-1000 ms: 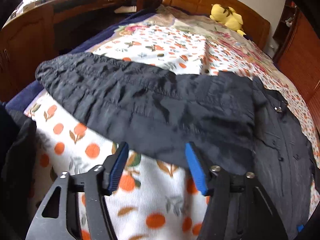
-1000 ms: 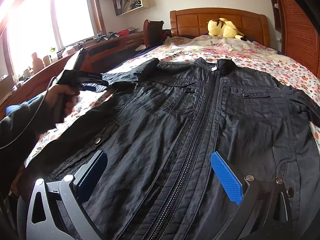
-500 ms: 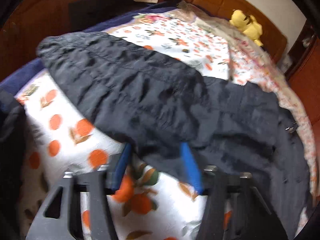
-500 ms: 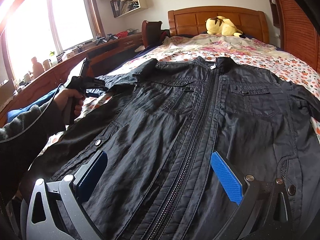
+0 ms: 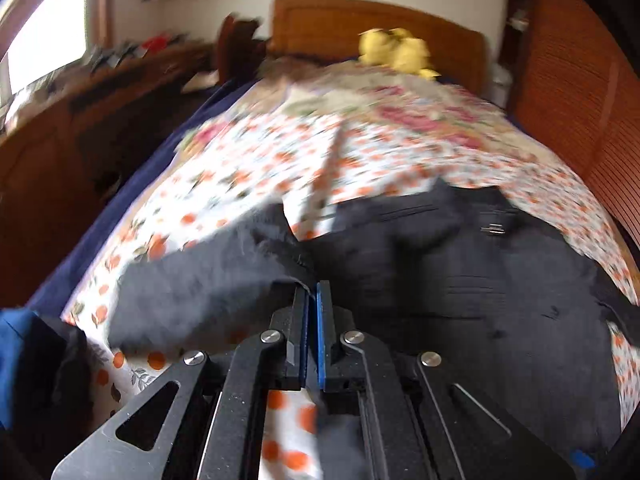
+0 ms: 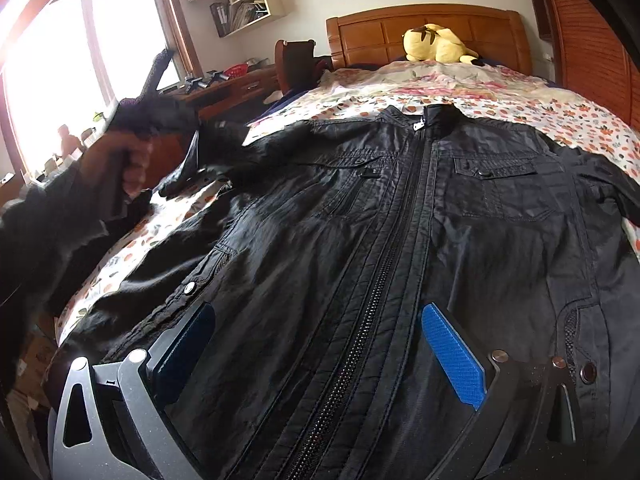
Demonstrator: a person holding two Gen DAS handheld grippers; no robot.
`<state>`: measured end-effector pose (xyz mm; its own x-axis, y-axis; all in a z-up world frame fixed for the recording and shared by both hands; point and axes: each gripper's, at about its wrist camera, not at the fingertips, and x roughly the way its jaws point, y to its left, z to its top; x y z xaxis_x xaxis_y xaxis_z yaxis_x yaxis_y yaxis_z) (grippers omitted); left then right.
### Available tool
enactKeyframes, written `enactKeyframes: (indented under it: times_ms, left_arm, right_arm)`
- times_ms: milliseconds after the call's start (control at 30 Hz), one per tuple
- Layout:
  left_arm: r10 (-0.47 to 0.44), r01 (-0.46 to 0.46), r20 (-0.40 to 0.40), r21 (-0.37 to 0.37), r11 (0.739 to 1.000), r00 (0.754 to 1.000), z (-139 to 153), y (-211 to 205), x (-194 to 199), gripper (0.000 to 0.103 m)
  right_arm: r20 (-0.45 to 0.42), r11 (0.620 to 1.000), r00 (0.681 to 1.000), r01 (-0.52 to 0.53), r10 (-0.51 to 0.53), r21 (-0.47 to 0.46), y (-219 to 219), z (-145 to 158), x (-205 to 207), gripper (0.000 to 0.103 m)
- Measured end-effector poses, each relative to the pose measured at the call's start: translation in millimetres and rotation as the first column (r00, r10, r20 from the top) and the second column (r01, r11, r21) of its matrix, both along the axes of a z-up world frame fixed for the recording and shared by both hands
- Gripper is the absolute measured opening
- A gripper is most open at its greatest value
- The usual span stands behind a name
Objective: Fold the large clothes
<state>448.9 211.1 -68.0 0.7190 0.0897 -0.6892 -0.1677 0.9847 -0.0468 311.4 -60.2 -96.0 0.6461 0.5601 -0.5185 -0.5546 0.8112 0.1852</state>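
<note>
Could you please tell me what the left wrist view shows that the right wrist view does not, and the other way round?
Only the left wrist view shows the left tool close up, shut on the edge of the sleeve. Only the right wrist view shows the right tool open over the zipper, the window and the hand holding the left tool. Both show the black jacket, the flowered bedspread and the yellow plush toy.
</note>
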Motion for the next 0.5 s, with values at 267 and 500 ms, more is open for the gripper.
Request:
enactKeyframes:
  times_ms: [267,500]
  left_arm:
    - [-0.162,0.157,0.049,0.098,0.983,0.986,48.5,-78.8,-26.8,0.003]
    - [-0.243,0.224,0.083,0.185,0.957,0.967,53.3,-102.7,-57.8,0.004]
  right_arm:
    - [0.037,1.0,0.999,0.0,0.0,0.0,-0.3,-0.6,-7.9,0.103]
    - [0.042,1.0,0.999,-0.001,0.001,-0.006,-1.3,-0.3,-9.1,0.103]
